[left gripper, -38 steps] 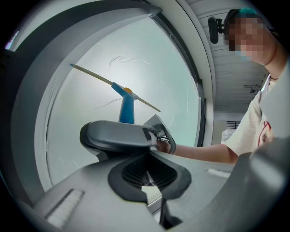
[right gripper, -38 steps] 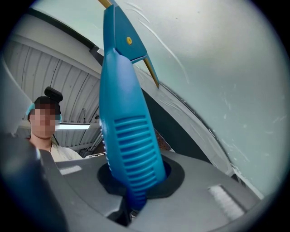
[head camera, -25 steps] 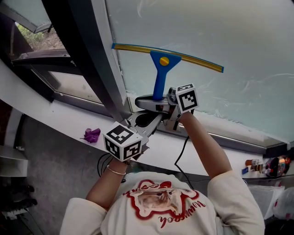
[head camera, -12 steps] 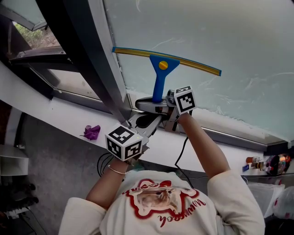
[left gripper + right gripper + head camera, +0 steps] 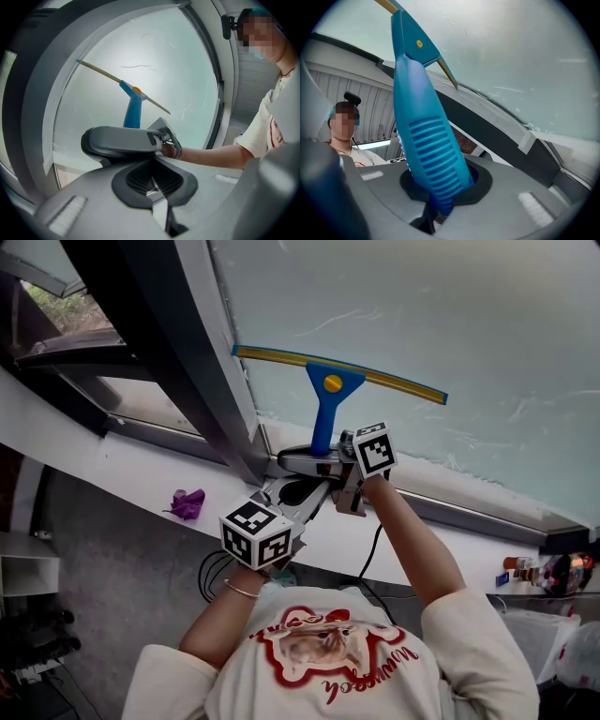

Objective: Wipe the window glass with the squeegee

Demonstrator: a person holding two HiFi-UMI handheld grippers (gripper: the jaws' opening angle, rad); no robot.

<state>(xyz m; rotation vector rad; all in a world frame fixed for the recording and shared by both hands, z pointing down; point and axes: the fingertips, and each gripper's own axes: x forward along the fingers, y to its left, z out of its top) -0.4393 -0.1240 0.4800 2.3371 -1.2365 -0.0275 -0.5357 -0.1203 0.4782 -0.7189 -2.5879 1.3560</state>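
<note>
A crumpled purple scrap (image 5: 187,504) lies on the smooth white sill (image 5: 141,474), below the dark slanted frame (image 5: 178,352). The left hand-held gripper (image 5: 305,488), grey matte plastic, has its jaws pressed together on nothing, just beneath the right one. The right hand-held gripper (image 5: 321,461) pinches the squeegee (image 5: 328,395) by its blue ribbed handle; its jaws have just been easing apart, with the handle between them. The thin, yellow-edged blade lies flat against the streaky, pale window glass (image 5: 450,324), tilted down to the right.
</note>
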